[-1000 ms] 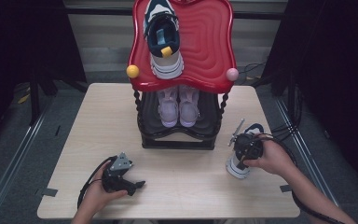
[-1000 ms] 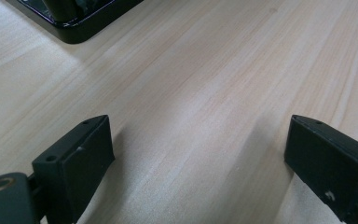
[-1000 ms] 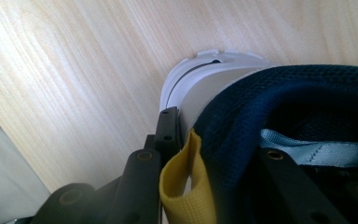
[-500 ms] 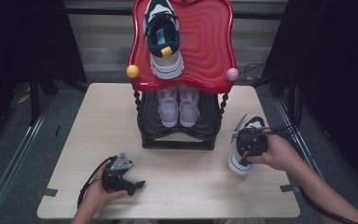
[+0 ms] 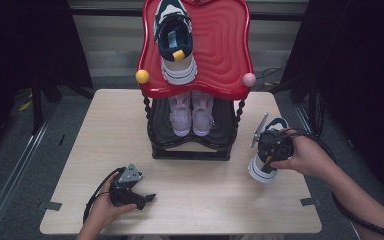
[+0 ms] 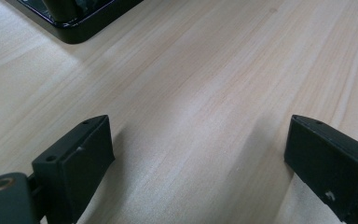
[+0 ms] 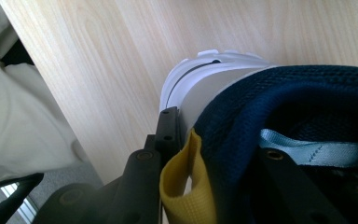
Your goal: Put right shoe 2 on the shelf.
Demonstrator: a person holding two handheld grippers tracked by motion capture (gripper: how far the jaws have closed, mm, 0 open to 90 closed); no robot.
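Observation:
My right gripper (image 5: 274,147) is shut on the heel collar of a navy and white sneaker (image 5: 263,169) over the table's right side. In the right gripper view one jaw sits outside the heel and the other inside the sneaker (image 7: 223,79), beside a yellow pull tab (image 7: 186,186). A matching sneaker (image 5: 175,42) lies on the red top (image 5: 220,45) of a black shoe rack. A pink pair (image 5: 192,112) stands on its lower shelf. My left gripper (image 5: 145,199) rests on the table at the front left, open, with bare wood between the jaws (image 6: 200,140).
The rack's black base (image 6: 74,23) stands at the table's middle back. Yellow (image 5: 142,76) and pink (image 5: 249,79) knobs stick out at the red top's front corners. A cable (image 5: 95,200) loops from the left gripper. The table edge (image 7: 70,121) runs close by the held sneaker.
The right gripper has risen with the sneaker held in it, moving slightly toward the rack. The left gripper has stayed in place.

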